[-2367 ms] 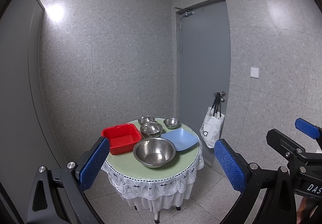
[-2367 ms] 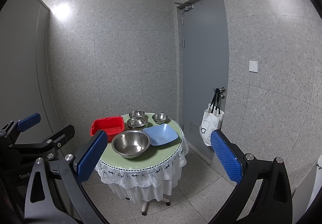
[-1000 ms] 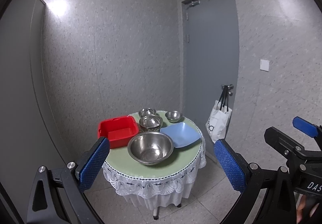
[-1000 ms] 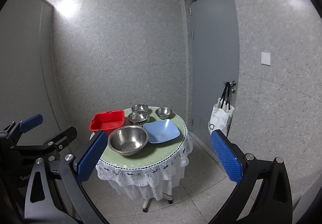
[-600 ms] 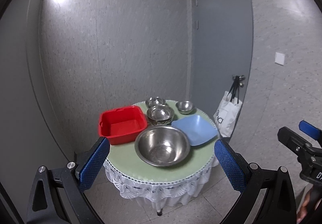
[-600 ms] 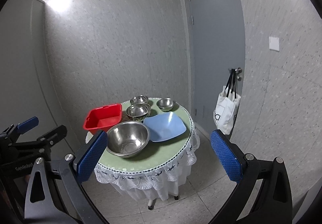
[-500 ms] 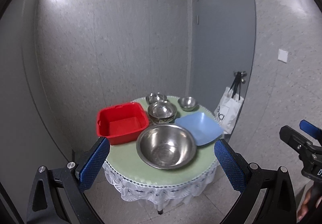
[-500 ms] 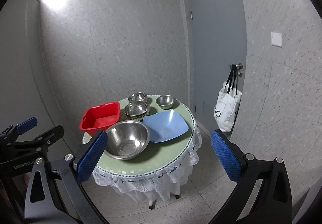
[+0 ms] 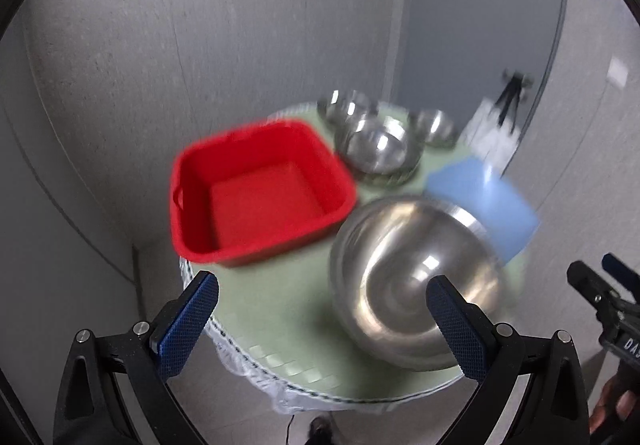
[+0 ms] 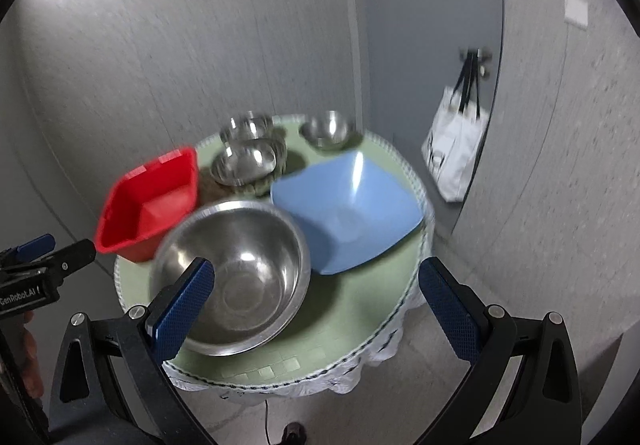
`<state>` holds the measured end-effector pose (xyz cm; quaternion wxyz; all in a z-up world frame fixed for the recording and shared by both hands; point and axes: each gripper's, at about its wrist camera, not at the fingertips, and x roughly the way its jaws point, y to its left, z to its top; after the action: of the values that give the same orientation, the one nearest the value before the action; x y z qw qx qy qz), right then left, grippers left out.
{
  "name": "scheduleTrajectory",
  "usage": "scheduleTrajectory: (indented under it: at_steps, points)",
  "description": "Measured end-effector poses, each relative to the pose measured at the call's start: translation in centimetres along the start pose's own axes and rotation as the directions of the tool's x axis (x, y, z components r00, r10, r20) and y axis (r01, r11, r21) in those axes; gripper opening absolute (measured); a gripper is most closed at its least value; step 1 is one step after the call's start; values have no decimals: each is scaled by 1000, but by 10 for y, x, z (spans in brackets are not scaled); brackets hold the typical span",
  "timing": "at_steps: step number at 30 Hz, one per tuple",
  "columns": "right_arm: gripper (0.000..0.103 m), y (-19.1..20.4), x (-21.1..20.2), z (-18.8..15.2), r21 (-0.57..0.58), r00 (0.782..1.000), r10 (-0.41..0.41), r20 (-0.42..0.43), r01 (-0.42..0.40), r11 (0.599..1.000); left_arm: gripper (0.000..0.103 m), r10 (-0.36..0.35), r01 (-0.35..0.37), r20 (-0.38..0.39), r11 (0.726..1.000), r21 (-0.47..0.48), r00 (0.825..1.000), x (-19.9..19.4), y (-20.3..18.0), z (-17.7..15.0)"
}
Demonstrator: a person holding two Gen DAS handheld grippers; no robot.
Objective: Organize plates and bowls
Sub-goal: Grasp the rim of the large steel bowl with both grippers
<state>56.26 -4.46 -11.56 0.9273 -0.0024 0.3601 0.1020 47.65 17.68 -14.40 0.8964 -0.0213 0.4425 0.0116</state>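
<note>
Left gripper [image 9: 322,319], bottom of the left wrist view: jaws spread wide, blue pads far apart, nothing between them, touching nothing. It hangs above the near edge of the round table [image 9: 276,309].

Right gripper [image 10: 316,305], bottom of the right wrist view: likewise wide open and empty, poised over the table's near edge with no contact.

Both views are motion-blurred; fine detail is lost.

Nearest on the green tabletop: large steel bowl [image 10: 240,273], lower centre of the right wrist view, upright. In the left wrist view it sits at lower right, partly behind the right-hand pad.

Just beyond it, to the right: blue square dish [image 10: 348,205], centre of frame; its near-left edge meets or slips behind the large bowl's rim, blur prevents saying which.

Left of the large bowl: red square tub [image 9: 256,189], upright and empty, centre-left in the left wrist view.

Further back, mid-table: medium steel bowl [image 10: 246,161].

At the far edge: two small steel bowls, one at back left [image 10: 244,127], one at back right [image 10: 326,131], apart from each other.

Beyond the table, at right: white tote bag [image 10: 456,149] hanging on a grey door [image 10: 424,25].
</note>
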Motion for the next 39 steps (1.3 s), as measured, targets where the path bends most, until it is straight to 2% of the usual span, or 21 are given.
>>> scheduleTrajectory:
  at_steps: [4,8,9,11,13,14,15,16,17,18,19,21,22,28,34,39]
  points:
    - [103,-4,48,-16,50,991,21,-131,-14,999,101,-7,10,-89,1000,27,996,38,-2,8]
    - [98,-11,82,-26,102,972,65,-225,-43,994,88,-33,35,-184,999,8,982,80,-1,17]
    - [93,-13,89,-28,113,968,81,-237,-55,992,81,-37,38,-202,999,-1,979,87,0,21]
    - [89,-14,102,-30,125,960,101,-261,-70,990,78,-42,40,-220,999,-12,975,102,1,28]
    - [78,-15,115,-30,144,949,133,-286,-95,985,68,-35,31,-250,999,-18,968,118,3,38]
    - [73,-16,119,-29,149,944,152,-294,-112,983,58,-37,32,-256,999,-21,966,126,3,39]
    - [63,-16,123,-30,150,941,159,-298,-118,982,51,-40,35,-260,999,-26,965,132,5,43]
    - [55,-16,127,-30,150,934,177,-309,-136,979,48,-38,32,-262,999,-28,964,141,6,46]
    - [53,-17,128,-30,154,930,198,-309,-156,976,41,-36,29,-273,999,-29,961,147,6,48]
    - [45,-17,130,-30,162,922,230,-311,-187,969,32,-47,38,-283,999,-35,958,152,7,49]
    - [37,-15,131,-29,161,914,255,-315,-213,964,30,-59,49,-287,998,-43,956,155,5,48]
    - [26,-11,132,-27,154,905,283,-318,-246,957,17,-80,68,-292,996,-51,953,161,4,50]
    - [20,-8,132,-27,143,899,296,-321,-263,954,15,-82,71,-292,996,-51,953,162,2,50]
    - [20,-5,127,-22,109,894,314,-321,-294,950,14,-71,60,-241,997,-55,968,152,7,57]
    - [21,-2,90,-5,51,915,312,-254,-310,949,14,-103,96,-138,994,-57,985,112,13,71]
    - [21,25,66,29,-11,929,319,-188,-327,945,14,-125,121,-49,989,-83,991,80,55,96]
